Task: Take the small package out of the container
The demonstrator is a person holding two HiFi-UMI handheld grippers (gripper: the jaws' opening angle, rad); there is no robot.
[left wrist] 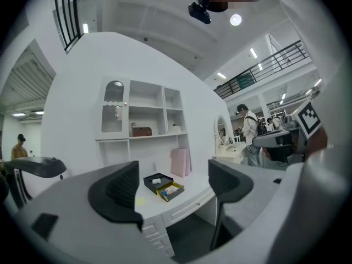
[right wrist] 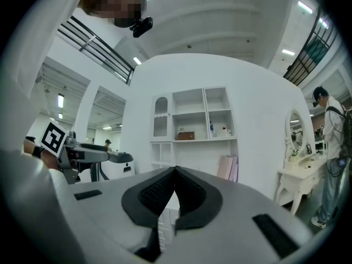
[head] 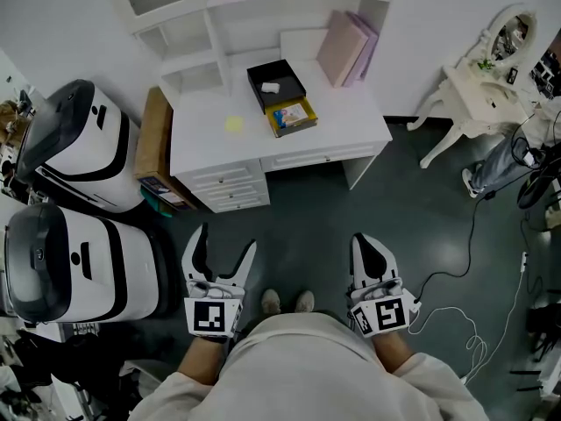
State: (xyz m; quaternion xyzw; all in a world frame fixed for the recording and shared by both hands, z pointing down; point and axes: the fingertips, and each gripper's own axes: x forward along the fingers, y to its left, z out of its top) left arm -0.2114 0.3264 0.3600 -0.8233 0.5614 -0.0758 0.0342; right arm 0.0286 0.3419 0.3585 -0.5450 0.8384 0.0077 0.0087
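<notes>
A black open container (head: 275,83) stands on the white desk (head: 351,125), with a small white package (head: 270,87) inside it. A yellow-rimmed box (head: 292,116) with colourful contents lies against its near side. Both grippers hang low over the floor, well short of the desk. My left gripper (head: 226,242) is open and empty. My right gripper (head: 361,240) is shut on nothing. The left gripper view frames the container (left wrist: 157,181) and the yellow box (left wrist: 171,191) far off between the spread jaws (left wrist: 173,175). In the right gripper view the jaws (right wrist: 175,172) meet.
A yellow note (head: 233,123) and pink folders (head: 346,48) lie on the desk, under a shelf unit (head: 210,7). Two white machines (head: 79,147) (head: 70,266) stand left, a white vanity table (head: 482,82) right. Cables (head: 473,261) trail on the floor. A person (left wrist: 250,128) stands far off.
</notes>
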